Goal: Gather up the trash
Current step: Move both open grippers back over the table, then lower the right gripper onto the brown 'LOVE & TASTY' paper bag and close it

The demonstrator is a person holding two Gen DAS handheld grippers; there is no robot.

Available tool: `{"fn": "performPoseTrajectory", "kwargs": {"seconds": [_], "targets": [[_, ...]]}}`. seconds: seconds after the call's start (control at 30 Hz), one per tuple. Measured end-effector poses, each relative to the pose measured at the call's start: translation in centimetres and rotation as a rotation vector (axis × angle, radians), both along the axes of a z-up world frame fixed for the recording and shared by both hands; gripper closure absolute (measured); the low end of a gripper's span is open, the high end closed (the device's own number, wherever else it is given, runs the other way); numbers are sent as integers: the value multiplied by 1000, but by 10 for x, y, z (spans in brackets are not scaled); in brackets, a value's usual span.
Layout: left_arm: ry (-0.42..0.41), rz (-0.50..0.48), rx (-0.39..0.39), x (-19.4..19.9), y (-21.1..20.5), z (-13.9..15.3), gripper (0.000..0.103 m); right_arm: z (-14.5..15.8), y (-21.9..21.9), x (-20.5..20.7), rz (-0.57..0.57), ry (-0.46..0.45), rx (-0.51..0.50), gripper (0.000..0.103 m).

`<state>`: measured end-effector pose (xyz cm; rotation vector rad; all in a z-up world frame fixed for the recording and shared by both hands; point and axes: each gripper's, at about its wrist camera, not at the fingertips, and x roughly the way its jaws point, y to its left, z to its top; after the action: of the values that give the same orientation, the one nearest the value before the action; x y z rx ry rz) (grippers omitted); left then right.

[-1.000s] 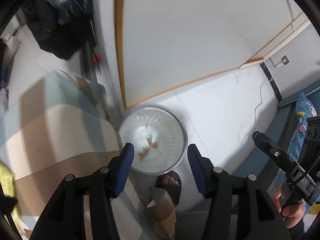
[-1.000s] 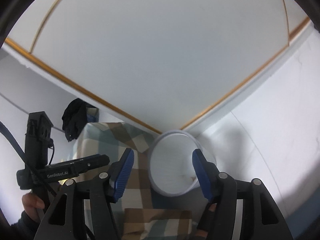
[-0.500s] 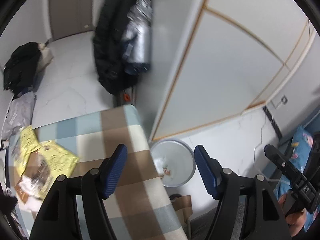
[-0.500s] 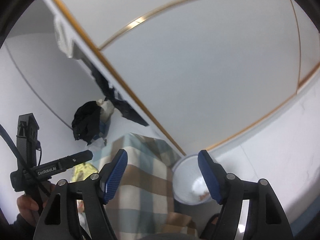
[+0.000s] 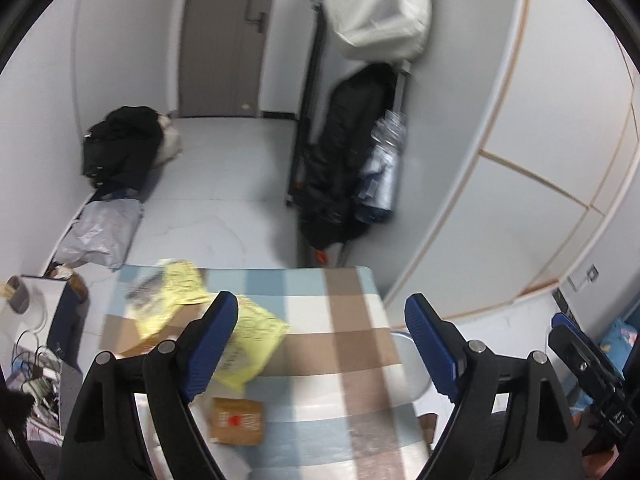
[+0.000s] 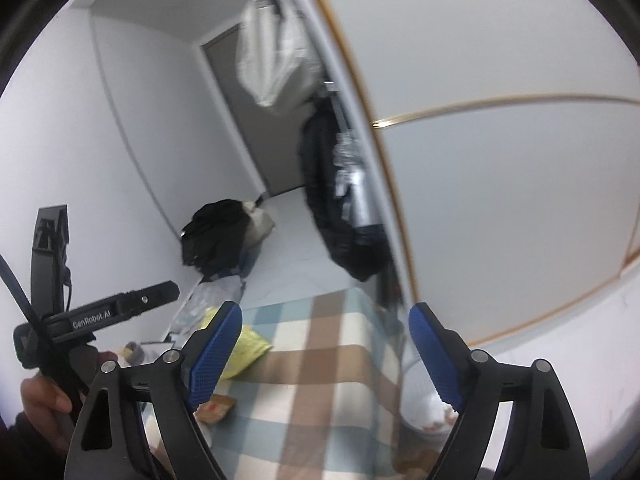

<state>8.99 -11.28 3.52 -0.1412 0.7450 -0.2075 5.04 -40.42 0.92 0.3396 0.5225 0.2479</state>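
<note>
White walls, a grey door (image 5: 218, 36) and pale cupboard panels edged in wood closed in the small room where we worked. We held the left gripper (image 5: 320, 344) above a checked tablecloth (image 5: 320, 320), its blue pads wide apart and opening further, with nothing between them. We held the right gripper (image 6: 324, 352) the same way over the same cloth, its jaws also spreading and empty. In the right wrist view our left hand (image 6: 44, 404) showed at the lower left, wrapped round the handle of the other tool.

Just beyond the left gripper's left finger lay the trash: a yellow printed bag (image 5: 248, 344), crumpled, beside a second yellow wrapper (image 5: 176, 284) and a flat brown cardboard piece (image 5: 238, 420) with a red mark. All three rested on the cloth.

Off the table's right edge stood a white waste bin (image 6: 424, 400) on the floor, with a few scraps inside. Farther out we saw a dark coat (image 5: 340, 168) hanging on a rack, a heap of black clothing (image 5: 120, 144) by the wall, and a grey plastic bag (image 5: 100, 232).
</note>
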Motion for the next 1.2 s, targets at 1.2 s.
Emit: {"fn": "performPoseTrajectory", "kwargs": {"seconds": [1.2], "targets": [[125, 190, -116, -32, 176, -110, 19, -74, 221, 0, 231, 57, -232, 1]]}}
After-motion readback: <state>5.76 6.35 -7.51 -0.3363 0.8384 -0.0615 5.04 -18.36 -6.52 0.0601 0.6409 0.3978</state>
